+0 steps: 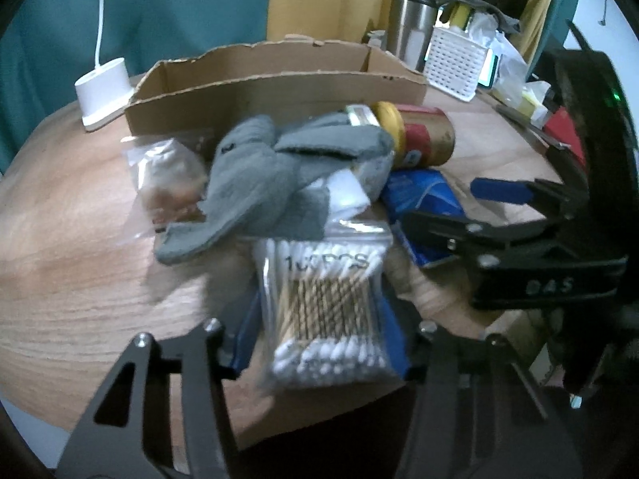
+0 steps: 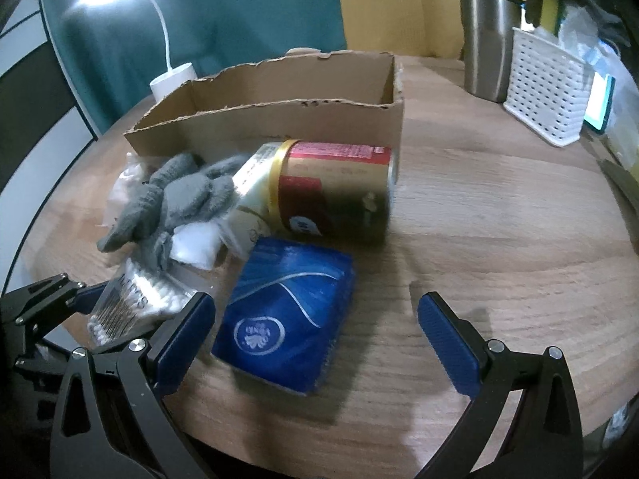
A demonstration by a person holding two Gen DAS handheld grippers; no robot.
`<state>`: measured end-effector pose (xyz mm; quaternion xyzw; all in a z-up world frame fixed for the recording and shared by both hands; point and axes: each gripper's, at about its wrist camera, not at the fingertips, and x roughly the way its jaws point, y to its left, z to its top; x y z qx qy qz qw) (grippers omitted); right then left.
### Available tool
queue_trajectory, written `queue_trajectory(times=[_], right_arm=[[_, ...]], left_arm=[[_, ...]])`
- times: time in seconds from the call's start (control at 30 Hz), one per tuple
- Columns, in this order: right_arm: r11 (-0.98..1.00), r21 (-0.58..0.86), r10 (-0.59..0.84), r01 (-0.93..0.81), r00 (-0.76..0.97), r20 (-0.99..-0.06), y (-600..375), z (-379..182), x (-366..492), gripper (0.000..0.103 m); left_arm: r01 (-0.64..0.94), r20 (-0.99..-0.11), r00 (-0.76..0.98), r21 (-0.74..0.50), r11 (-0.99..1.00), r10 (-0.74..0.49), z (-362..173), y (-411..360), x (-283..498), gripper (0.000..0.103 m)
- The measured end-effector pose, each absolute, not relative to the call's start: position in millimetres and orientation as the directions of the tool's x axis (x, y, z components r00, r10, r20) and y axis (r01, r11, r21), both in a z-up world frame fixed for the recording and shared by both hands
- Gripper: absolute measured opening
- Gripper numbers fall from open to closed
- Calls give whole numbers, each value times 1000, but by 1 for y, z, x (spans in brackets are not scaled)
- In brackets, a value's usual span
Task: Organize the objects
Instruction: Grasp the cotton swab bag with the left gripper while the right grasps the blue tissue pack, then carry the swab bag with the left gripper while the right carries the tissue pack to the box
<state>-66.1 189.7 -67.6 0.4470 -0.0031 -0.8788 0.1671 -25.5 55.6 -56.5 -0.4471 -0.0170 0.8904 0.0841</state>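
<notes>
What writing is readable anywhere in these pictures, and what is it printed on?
"100PCS", partly blurred: cotton swab bag between the left fingers.
"DAS": black body of the right gripper.
Round white logo on the blue packet: lettering too blurred to read.
Red and gold can: label print too small and blurred.

This looks like a lived-in home. A wood-grain tabletop [image 2: 499, 239] carries everyday clutter: a torn cardboard box [image 2: 279, 119], a steel travel mug [image 2: 485, 40] and a white slotted basket [image 2: 543, 95] stuffed with odds and ends at the far right. A white lamp base [image 1: 104, 92] with its cord stands far left, before teal and yellow curtains [image 2: 255, 8].
</notes>
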Motion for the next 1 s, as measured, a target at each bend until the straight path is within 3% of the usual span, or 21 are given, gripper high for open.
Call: queue_trajectory(times=[0.03,0.23,0.47,1.0], right_arm=[[-944,148,-293,294,-543,-787,187,-69,-67,103],[-946,82,-250,314,-544,-801,173,-76,-67,100],[-948,18,-204,317,-566,-799,170,-75,-62,67],[-962,33,-204,269,-639,-742,195,-35,-47,64]], left_arm=[[-191,-793,-575,-107,-976,200,-56,54,-25,53],[-179,-781,-590,-120,-977,204,-52,44,-21,52],[-192,-762,-608,-132,-972,224,-44,41,-15,52],[-267,-676,-678,-141,-953,290,3,53,-15,52]])
